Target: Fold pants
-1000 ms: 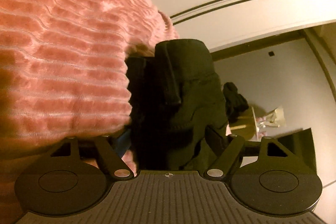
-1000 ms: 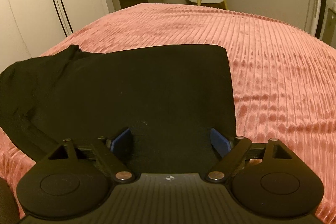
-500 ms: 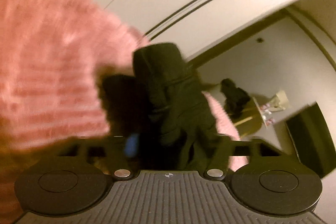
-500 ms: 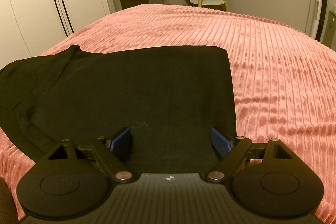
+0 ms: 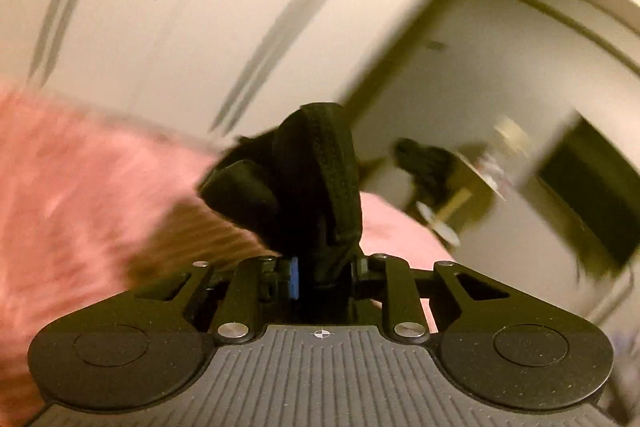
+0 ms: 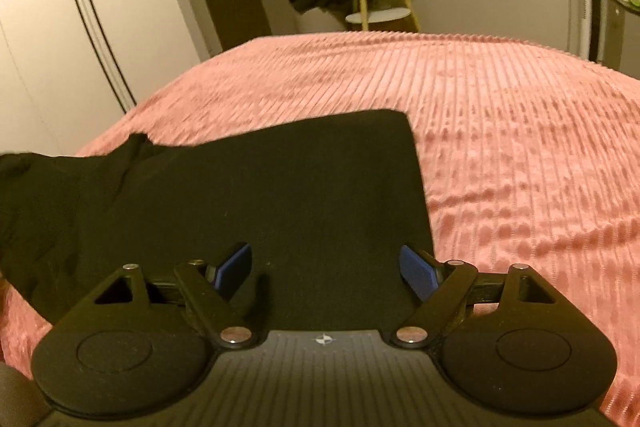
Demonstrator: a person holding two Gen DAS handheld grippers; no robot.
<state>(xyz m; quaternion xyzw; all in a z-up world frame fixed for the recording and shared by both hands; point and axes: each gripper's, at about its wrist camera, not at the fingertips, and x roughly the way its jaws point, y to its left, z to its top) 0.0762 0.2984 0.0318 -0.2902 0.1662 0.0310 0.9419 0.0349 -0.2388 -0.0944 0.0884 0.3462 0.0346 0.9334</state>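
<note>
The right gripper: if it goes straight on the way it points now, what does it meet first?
Most likely the black pants. The right gripper points down at the cloth lying flat on the pink bedspread, its jaws open with nothing between them. The gap to the cloth is hard to judge.

Black pants (image 6: 256, 195) flat on pink bedspread (image 6: 500, 131), right tongs (image 6: 326, 267) open above, apparently untouching
</note>
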